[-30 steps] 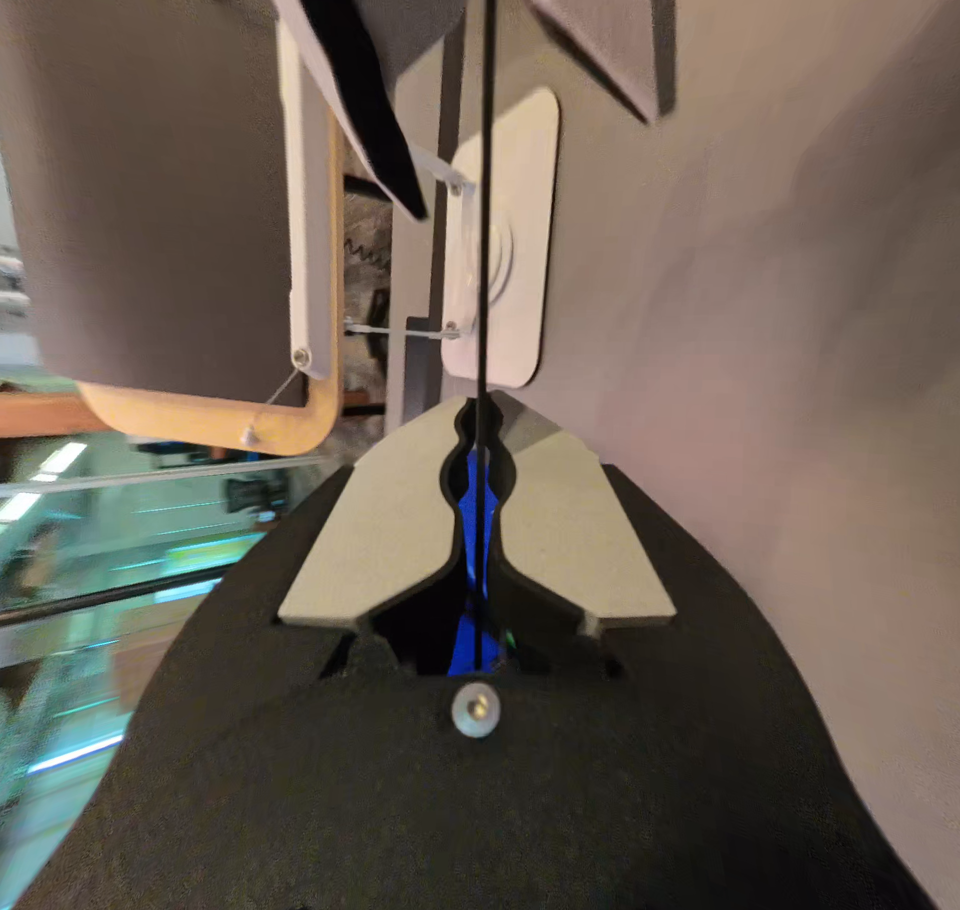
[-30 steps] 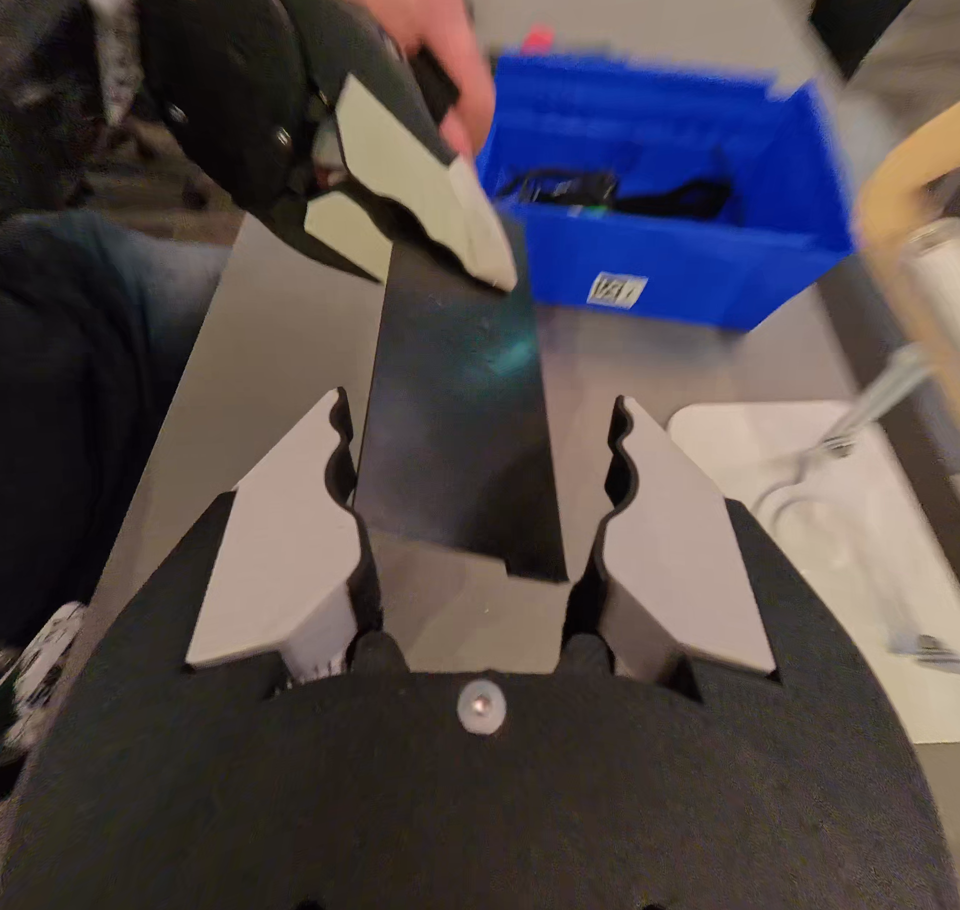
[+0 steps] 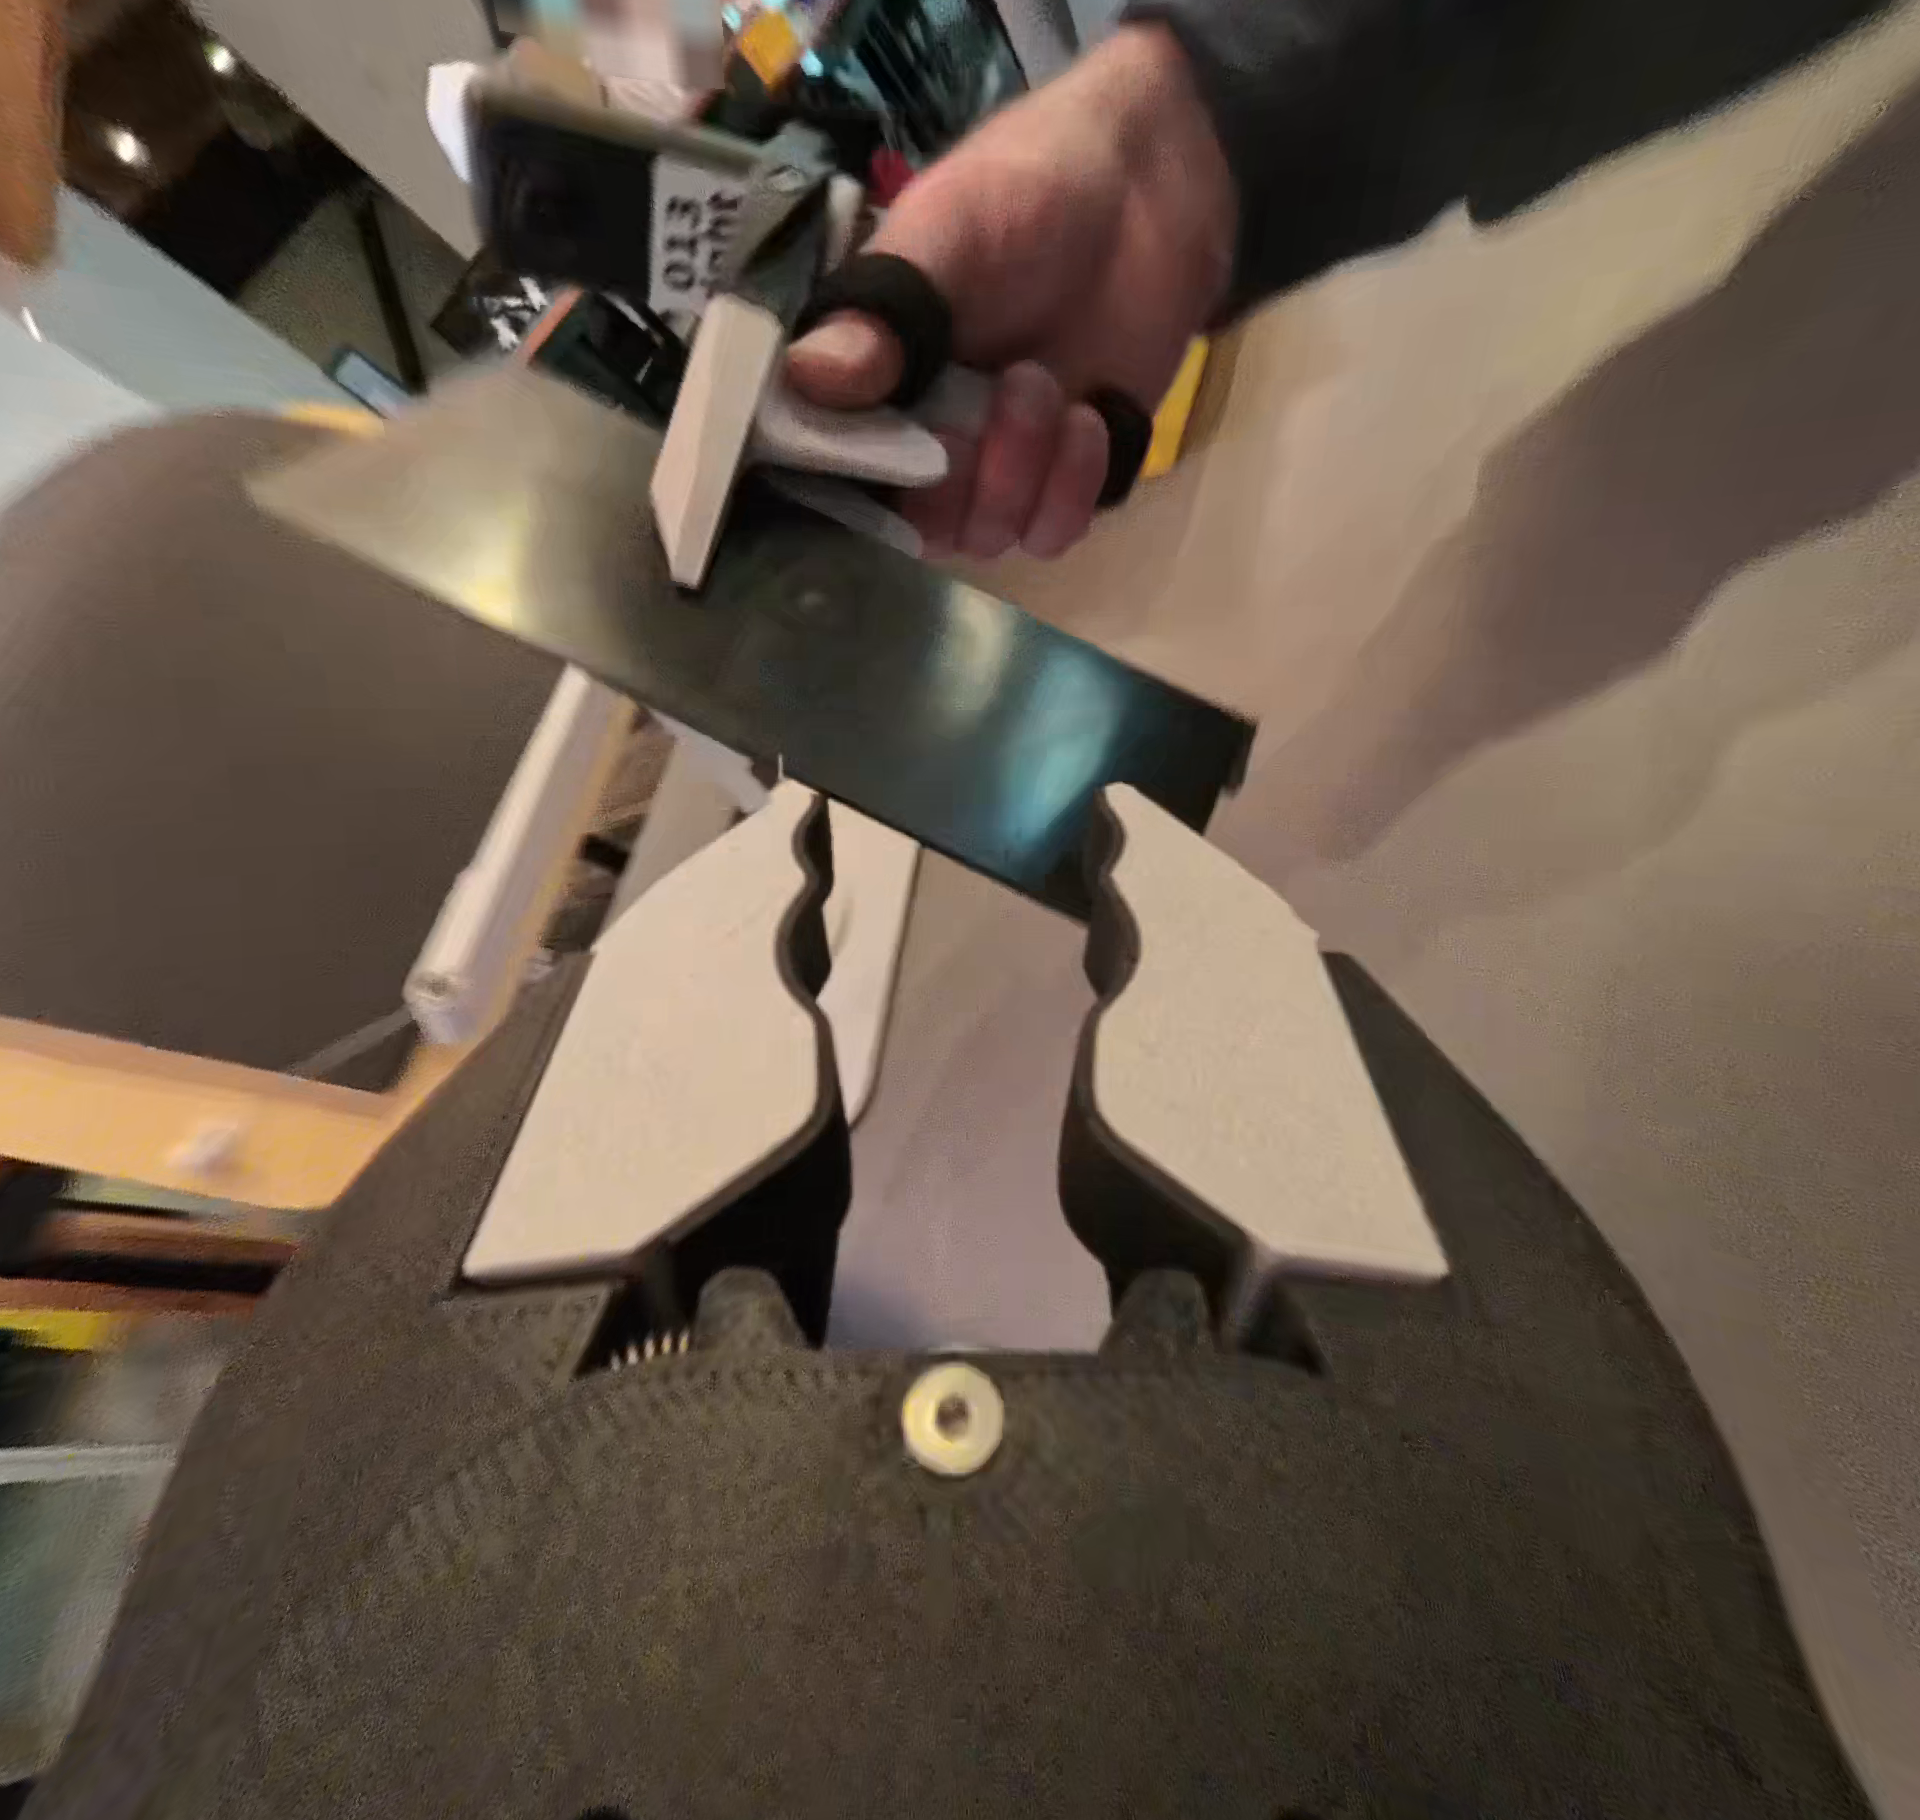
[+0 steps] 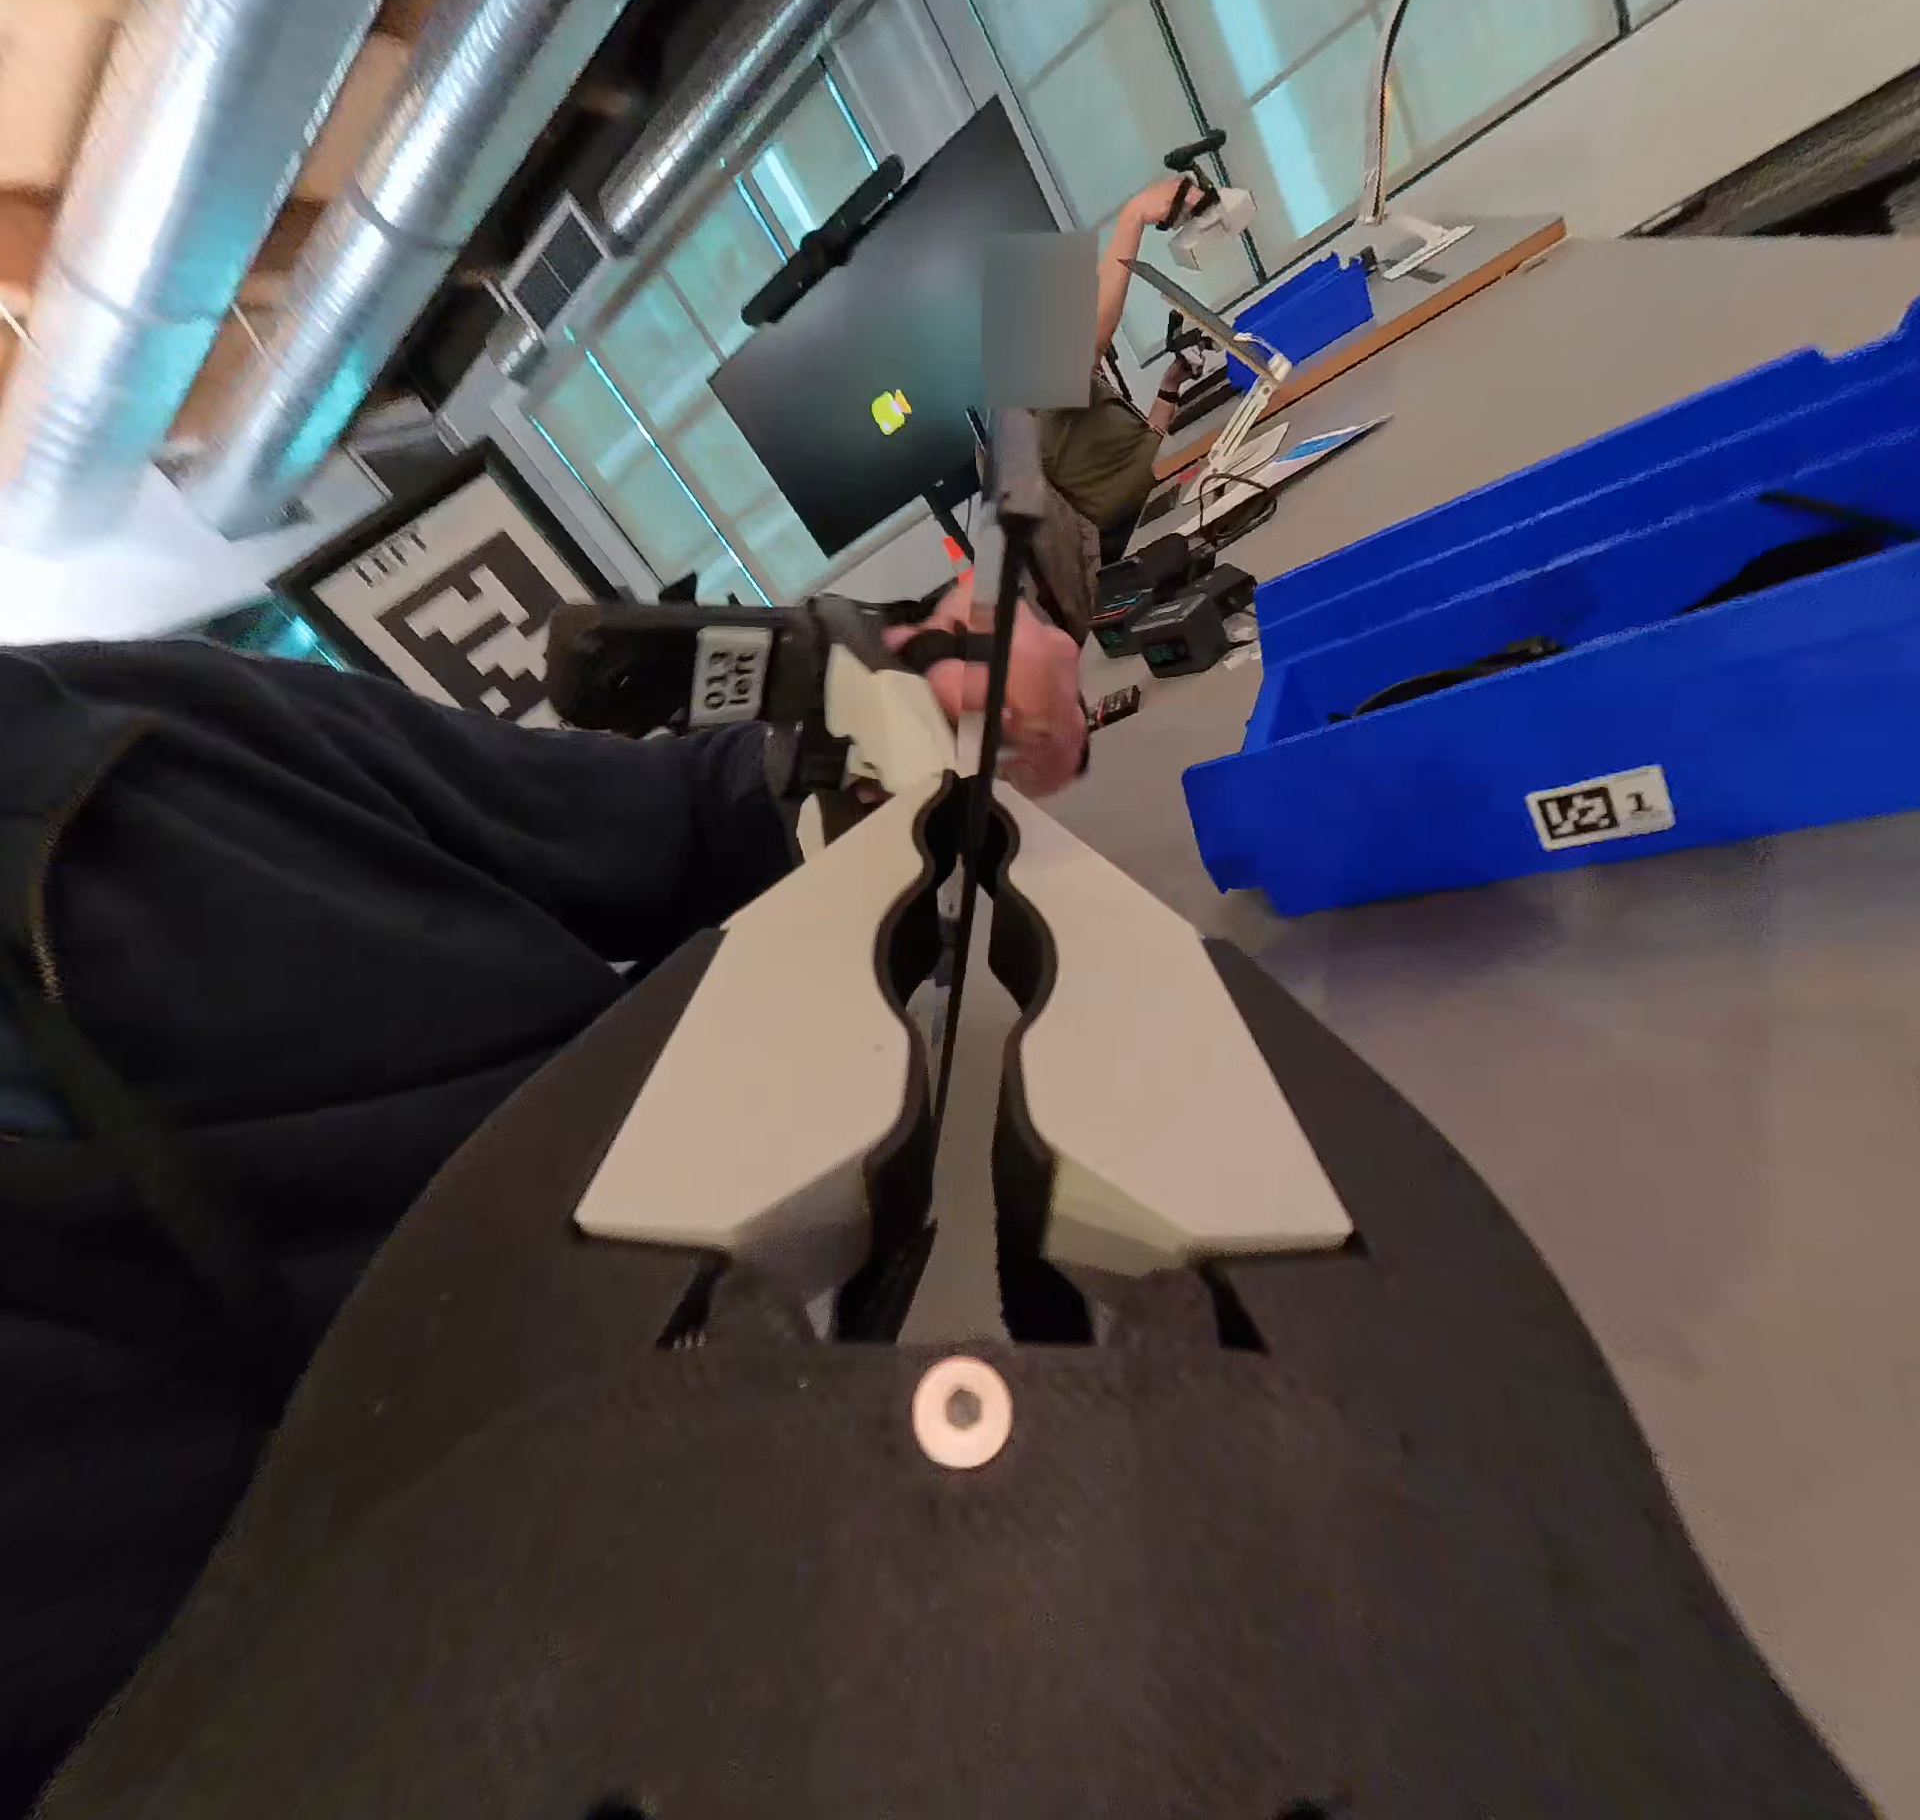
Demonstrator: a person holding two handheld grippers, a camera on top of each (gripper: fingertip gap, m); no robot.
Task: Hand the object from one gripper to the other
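Grey table [image 4: 1558, 1095], thin glossy black plate [image 3: 935, 690]

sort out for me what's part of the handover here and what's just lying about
In the job:
- thin black plate
- right gripper, shut on its edge
- left gripper, open just below it

Lying about:
- blue bin on the grey table
- black screen
- another person at the far table

Thin black plate [image 3: 935, 690]: glossy, smooth, reflective. Gripper fingers [image 3: 675, 1043]: matt grey plastic. Bin [image 4: 1558, 731]: smooth blue plastic. Sleeve [image 4: 364, 835]: dark fleece cloth.
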